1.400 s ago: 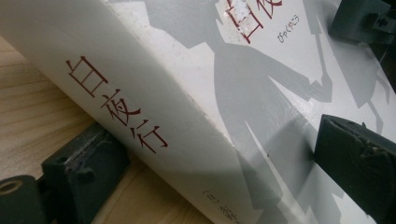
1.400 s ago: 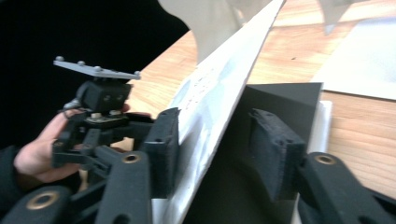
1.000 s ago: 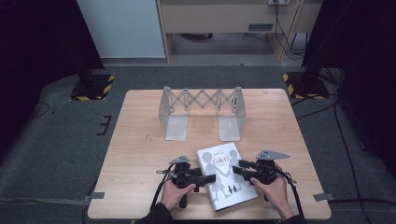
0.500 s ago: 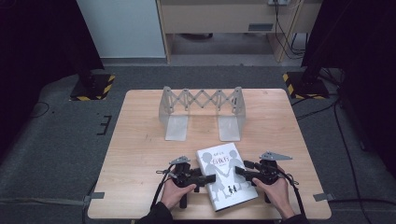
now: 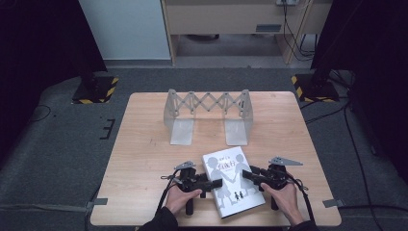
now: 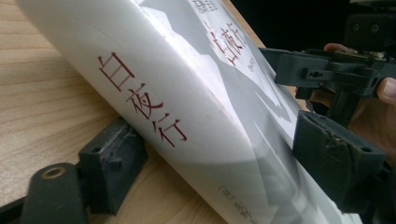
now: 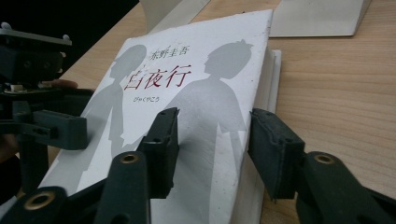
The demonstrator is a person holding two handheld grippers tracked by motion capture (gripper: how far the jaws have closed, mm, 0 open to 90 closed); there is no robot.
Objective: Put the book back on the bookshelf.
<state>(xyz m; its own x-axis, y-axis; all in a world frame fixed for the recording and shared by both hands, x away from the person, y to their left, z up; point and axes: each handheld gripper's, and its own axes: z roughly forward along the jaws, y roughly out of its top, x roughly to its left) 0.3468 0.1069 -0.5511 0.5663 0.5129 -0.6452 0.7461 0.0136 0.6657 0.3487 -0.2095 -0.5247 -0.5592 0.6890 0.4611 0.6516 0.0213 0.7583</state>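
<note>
desk: wooden; folding rack beyond book
book: white, near desk's front edge, between both grippers
left gripper: jaws clamp book's spine edge
right gripper: jaws astride book's page edge; grip unclear

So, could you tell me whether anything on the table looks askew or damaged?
Only the book: it lies skewed to the table edge, with a gripper at each side. The expandable rack stands square, and nothing looks damaged.
</note>
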